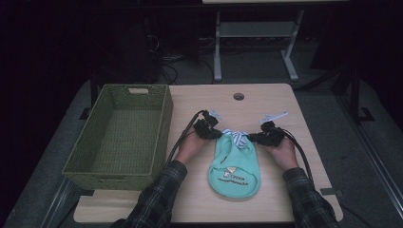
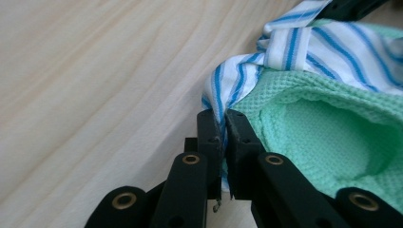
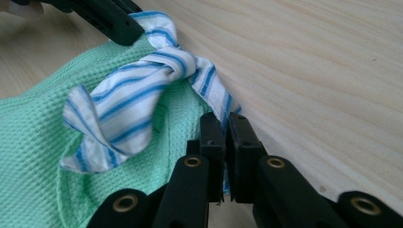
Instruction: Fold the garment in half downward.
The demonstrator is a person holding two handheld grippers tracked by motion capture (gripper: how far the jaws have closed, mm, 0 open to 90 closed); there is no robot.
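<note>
My sleeves: plaid cuffs come in from the near edge of the table [image 1: 280, 102], one on each side of the bib.
Bib [image 1: 236, 166]: a mint-green waffle-weave bib lies flat on the light wood between my hands, rounded end toward me, neck end away; a small printed patch sits near the rounded end, too small to read.
My left hand [image 1: 190, 147]: it rests on the table just left of the bib's neck end.
My right hand [image 1: 281, 151]: it rests just right of the neck end, level with the left one.
Left gripper [image 2: 223, 118]: the jaws are pressed together on the striped tie where it meets the green cloth — a sliver of white-and-blue fabric shows squeezed between them.
Right gripper [image 3: 225, 121]: the jaws are closed the same way on the other end of the striped tie, at the bib's far right corner.
Striped tie [image 3: 142, 90]: white with blue stripes, knotted over the neck opening — one loose end lies back on the green cloth.
Basket [image 1: 159, 128]: an olive woven basket stands to the left of my left hand, well apart from the bib.
Table's far edge: a round cable hole [image 1: 238, 96] sits beyond both grippers.
</note>
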